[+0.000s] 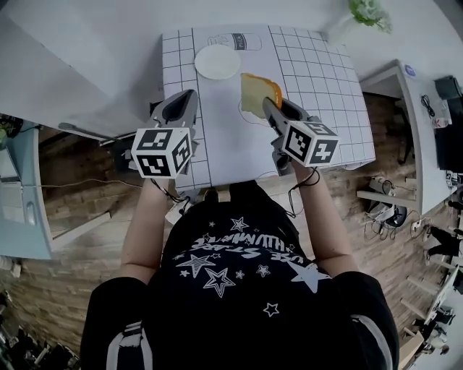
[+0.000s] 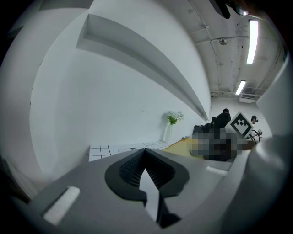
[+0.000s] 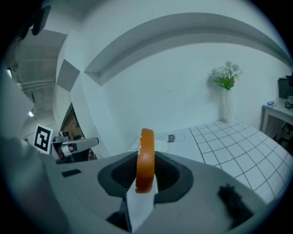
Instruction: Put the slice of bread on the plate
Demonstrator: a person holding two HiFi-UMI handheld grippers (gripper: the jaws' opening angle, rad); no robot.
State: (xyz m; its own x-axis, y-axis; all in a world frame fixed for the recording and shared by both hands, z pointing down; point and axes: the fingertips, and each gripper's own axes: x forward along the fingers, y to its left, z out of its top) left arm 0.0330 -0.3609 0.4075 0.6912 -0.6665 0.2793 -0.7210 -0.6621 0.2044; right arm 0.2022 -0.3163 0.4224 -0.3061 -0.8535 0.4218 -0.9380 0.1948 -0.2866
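Observation:
A round white plate (image 1: 217,62) lies on the gridded white mat (image 1: 318,79) at the far side of the table. The slice of bread (image 1: 257,92), pale with an orange-brown crust, hangs above the mat to the right of and nearer than the plate. My right gripper (image 1: 269,107) is shut on its near edge. In the right gripper view the slice (image 3: 147,141) stands on edge between the two pads of the right gripper (image 3: 147,157). My left gripper (image 1: 185,101) hovers at the mat's left edge, below and left of the plate. Its jaws (image 2: 145,153) meet at the tips with nothing between them.
A milk carton is printed on the mat (image 1: 236,41) behind the plate. A white vase of flowers (image 1: 369,13) stands at the far right corner. A white desk (image 1: 414,123) with cables is on the right. Wooden floor surrounds the table.

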